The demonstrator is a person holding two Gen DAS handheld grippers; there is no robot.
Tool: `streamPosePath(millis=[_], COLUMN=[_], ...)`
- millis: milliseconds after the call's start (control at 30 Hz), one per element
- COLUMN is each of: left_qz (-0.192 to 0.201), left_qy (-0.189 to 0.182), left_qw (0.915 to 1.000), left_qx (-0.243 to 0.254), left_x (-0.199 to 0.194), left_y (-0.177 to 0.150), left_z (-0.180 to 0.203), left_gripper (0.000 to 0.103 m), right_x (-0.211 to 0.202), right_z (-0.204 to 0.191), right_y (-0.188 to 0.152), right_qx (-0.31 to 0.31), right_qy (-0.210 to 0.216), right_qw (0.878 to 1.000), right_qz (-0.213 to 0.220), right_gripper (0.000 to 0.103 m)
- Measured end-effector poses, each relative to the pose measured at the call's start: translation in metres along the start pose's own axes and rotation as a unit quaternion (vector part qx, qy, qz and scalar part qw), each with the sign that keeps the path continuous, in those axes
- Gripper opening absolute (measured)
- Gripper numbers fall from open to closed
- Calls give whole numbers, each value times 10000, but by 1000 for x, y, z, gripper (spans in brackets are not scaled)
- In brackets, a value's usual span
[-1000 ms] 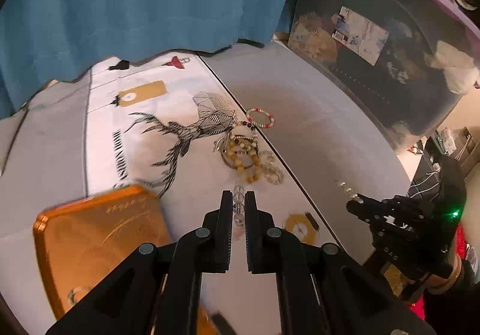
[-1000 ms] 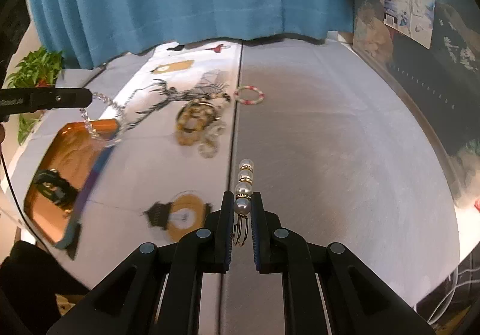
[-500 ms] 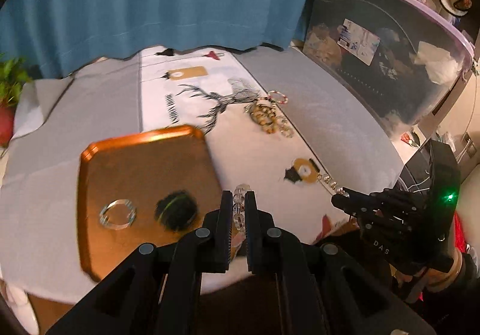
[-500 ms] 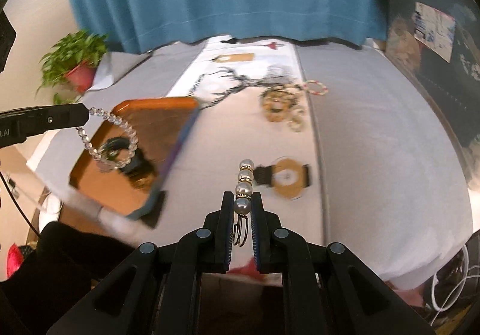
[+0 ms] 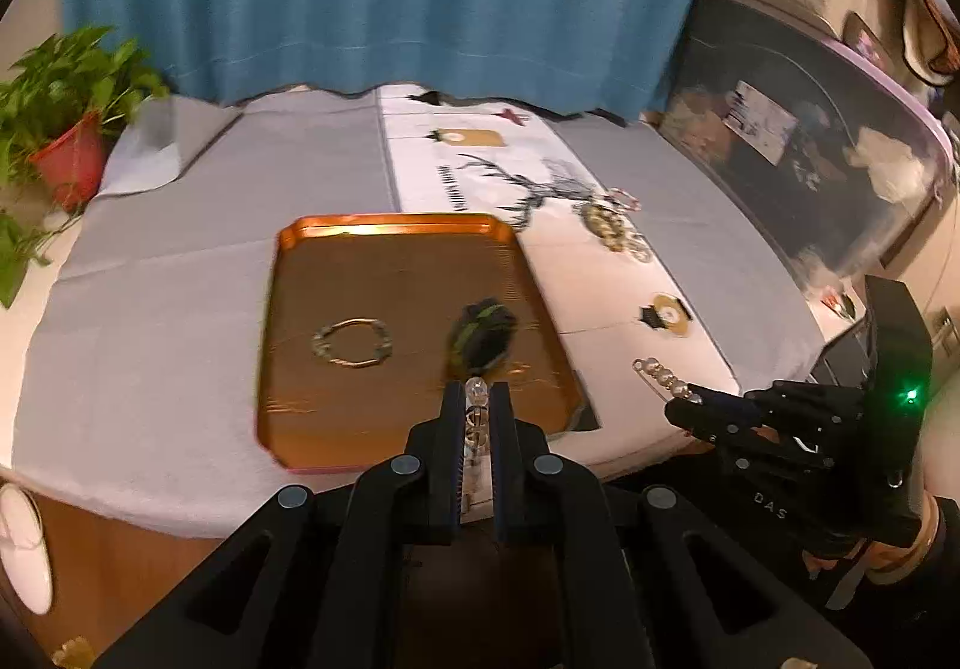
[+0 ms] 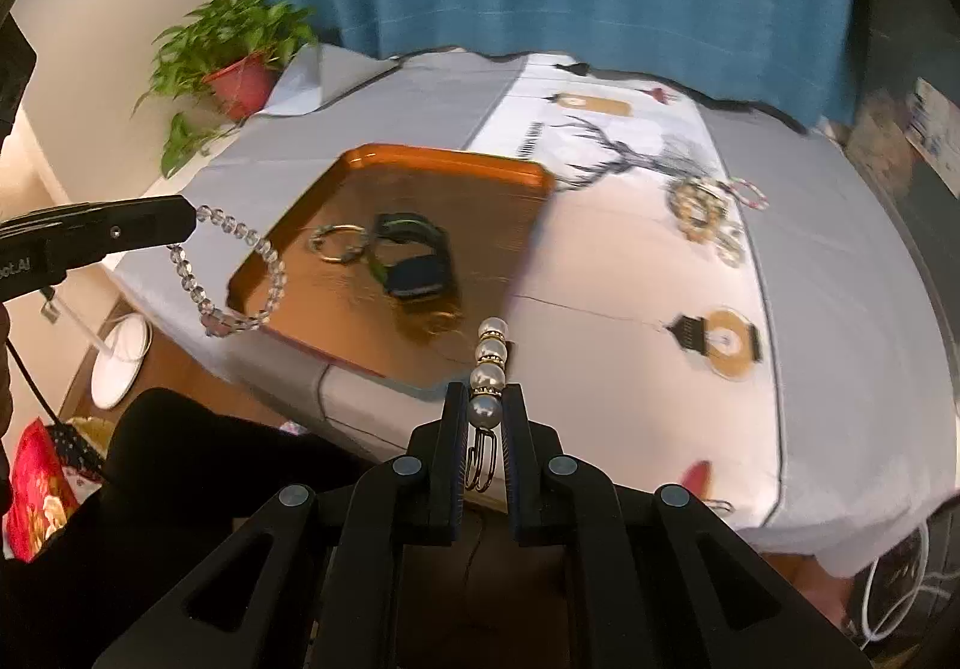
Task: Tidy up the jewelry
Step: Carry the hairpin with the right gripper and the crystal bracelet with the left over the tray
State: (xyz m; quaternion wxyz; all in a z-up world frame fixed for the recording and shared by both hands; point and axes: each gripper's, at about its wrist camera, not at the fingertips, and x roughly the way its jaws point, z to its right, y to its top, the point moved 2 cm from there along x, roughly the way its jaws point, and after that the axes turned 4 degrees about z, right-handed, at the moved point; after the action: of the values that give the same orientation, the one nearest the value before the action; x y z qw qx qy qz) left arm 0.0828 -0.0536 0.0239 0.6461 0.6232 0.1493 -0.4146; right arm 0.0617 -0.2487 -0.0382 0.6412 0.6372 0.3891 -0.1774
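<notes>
My left gripper (image 5: 477, 399) is shut on a clear bead bracelet (image 5: 476, 392), which hangs as a loop (image 6: 240, 273) off its tip in the right wrist view, by the near left corner of the orange tray (image 5: 336, 405). My right gripper (image 6: 485, 410) is shut on a pearl hair clip (image 6: 489, 363); the clip also shows in the left wrist view (image 5: 666, 378). Both grippers hover at the table's near edge. The tray (image 6: 492, 168) holds a black watch (image 6: 414, 267) and a ring bracelet (image 6: 339, 243).
More beaded bracelets (image 6: 699, 207) and a pink-white one (image 6: 750, 192) lie on the white deer-print runner (image 6: 630, 273). A potted plant (image 6: 234, 63) stands at the table's far left. A blue curtain hangs behind. A clear storage bin (image 5: 798, 159) stands on the right.
Both grippers have pulled back from the jewelry pile toward the table's near edge with their items. The tray now lies straight ahead instead of to the left.
</notes>
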Motion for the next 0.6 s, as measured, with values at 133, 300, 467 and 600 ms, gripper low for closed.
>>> streamPosePath(millis=[133, 300, 467, 600], left_qz=[32, 33, 38, 2], left_qy=[119, 184, 207, 186], left_qw=[9998, 9996, 9996, 9996], left_qx=[-148, -219, -189, -206], left_x=[2, 17, 41, 66], left_y=[3, 14, 29, 42], left_z=[-24, -43, -52, -60], left_gripper=[6, 6, 6, 6], right_x=[14, 37, 63, 89], right_z=[-13, -17, -6, 1], right_y=[11, 30, 54, 74], right_qx=[-90, -151, -45, 33], right_qy=[54, 12, -81, -93], right_qw=[9999, 9998, 9998, 9998], right_qz=[-86, -152, -152, -187], right_gripper=[11, 11, 11, 11])
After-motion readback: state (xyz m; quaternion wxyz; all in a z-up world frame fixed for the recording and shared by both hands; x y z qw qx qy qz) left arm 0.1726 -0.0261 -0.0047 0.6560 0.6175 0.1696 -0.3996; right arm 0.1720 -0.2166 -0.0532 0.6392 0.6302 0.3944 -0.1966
